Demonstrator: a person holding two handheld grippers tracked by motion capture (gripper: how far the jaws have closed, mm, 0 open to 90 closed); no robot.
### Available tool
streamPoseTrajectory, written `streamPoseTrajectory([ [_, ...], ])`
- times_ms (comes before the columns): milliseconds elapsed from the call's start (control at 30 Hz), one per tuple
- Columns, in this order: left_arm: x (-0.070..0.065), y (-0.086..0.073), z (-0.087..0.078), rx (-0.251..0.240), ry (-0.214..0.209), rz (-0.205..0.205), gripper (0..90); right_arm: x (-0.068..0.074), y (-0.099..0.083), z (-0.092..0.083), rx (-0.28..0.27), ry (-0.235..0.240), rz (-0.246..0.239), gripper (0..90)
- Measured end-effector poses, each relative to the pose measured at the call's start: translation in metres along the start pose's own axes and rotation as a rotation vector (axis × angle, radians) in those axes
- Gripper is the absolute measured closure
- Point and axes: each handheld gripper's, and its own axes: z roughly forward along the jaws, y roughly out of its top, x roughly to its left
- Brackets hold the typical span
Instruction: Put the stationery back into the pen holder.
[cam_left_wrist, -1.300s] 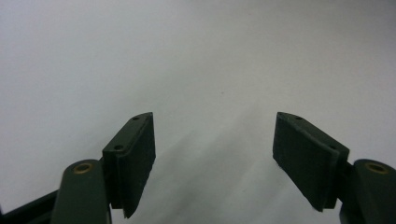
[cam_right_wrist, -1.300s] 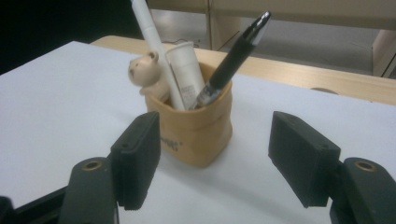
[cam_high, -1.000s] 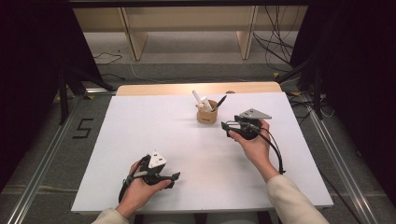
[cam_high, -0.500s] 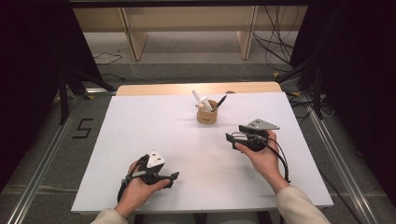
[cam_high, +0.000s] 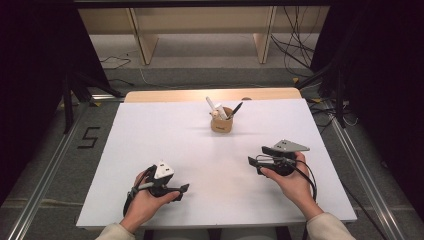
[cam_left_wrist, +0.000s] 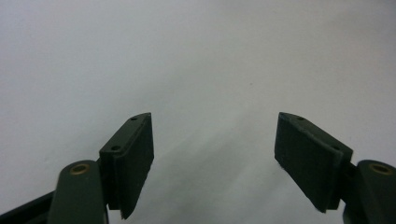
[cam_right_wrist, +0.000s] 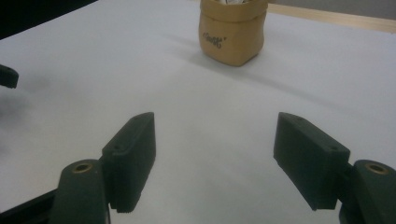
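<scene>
Tan pen cup (cam_high: 221, 124) looked light, tippy, likely soft-walled; best gripped low across body. Left gripper (cam_left_wrist: 214, 163), right gripper (cam_right_wrist: 215, 158): jaws apart, empty.

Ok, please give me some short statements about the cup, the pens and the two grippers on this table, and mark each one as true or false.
1. The brown cup holds several pens. True.
2. The right gripper is shut on a pen. False: its jaws stand wide apart with nothing between them.
3. The left gripper is open over bare white table. True.
4. The cup lies tipped over on its side. False: it stands upright.
5. The cup stands nearer to the right gripper than to the left gripper. True.
6. The right gripper touches the cup. False: a stretch of bare table lies between them.
</scene>
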Motion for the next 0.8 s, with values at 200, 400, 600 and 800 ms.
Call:
streamPoseTrajectory([
  [200,0.005,-0.002,-0.003,-0.017,-0.005,-0.019,26.6,0.001,-0.01,-0.011,0.002,0.021,0.001,29.9],
  [400,0.007,-0.004,-0.004,-0.015,-0.005,-0.019,25.5,0.005,-0.019,-0.018,0.022,0.038,0.006,29.2],
  [600,0.006,-0.004,-0.003,-0.015,-0.01,-0.019,24.8,0.006,-0.025,-0.021,0.034,0.046,0.013,28.2],
  [800,0.006,-0.003,-0.002,-0.021,-0.016,-0.008,23.7,0.004,-0.027,-0.022,0.046,0.044,0.018,26.9],
])
